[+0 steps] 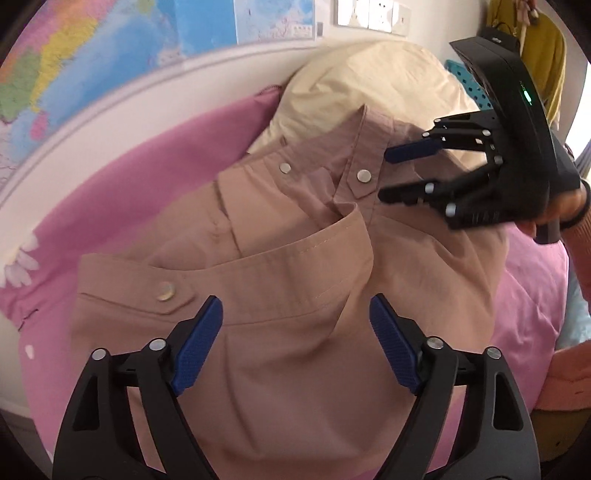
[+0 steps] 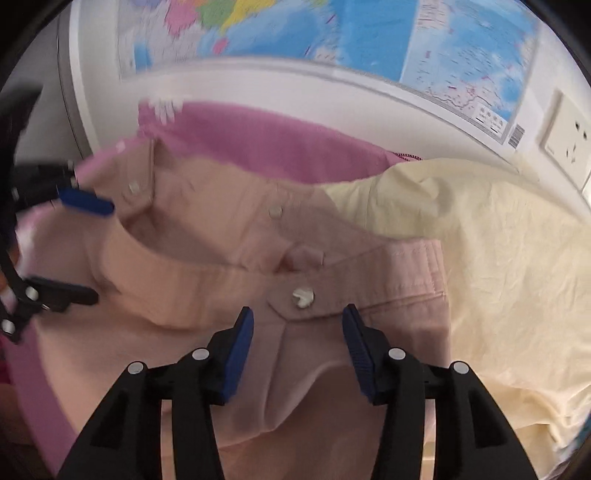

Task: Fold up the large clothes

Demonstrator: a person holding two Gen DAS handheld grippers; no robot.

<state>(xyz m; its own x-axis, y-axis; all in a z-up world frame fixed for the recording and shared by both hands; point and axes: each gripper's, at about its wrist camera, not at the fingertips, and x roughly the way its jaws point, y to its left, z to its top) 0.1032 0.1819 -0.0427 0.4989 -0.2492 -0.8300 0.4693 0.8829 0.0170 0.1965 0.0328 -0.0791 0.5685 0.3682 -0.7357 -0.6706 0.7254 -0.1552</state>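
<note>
Nearest the left wrist camera — left gripper [image 1: 295, 325]: jaws wide apart, blue pads [image 1: 199, 343] clear of the cloth, nothing between them; it hangs over the lower part of the garment.
Nearest the right wrist camera — right gripper [image 2: 297, 347]: jaws about half apart, nothing clamped; the cloth lies below the pads, contact cannot be told.
Garment: dusty-pink jacket [image 1: 295, 266] with snap buttons, lying crumpled on the bed, collar band and tab flaps uppermost.
Snap nearest left gripper: silver snap [image 1: 165, 289] on a pointed tab, just beyond the left pad.
Snap nearest right gripper: silver snap on tab [image 2: 303, 297], just ahead, between the lines of the two fingers.
Right gripper as the left camera sees it: far side of the jacket by the collar, fingers parted, held by a hand [image 1: 565, 210] in a pink sleeve.
Left gripper as the right camera sees it: left edge of the view, fingers spread, over the jacket's far end.
Surface: pink bedsheet [image 1: 147, 184] under the jacket.
Beyond jacket: cream pillow [image 1: 369, 81], partly overlapped by the jacket.
Containers: teal perforated basket [image 1: 465, 83] behind the pillow, mostly hidden; contents cannot be told.
Farthest: wall map [image 2: 332, 33]; wall socket [image 2: 569, 129]; mustard garment [image 1: 546, 48] hanging at right.
</note>
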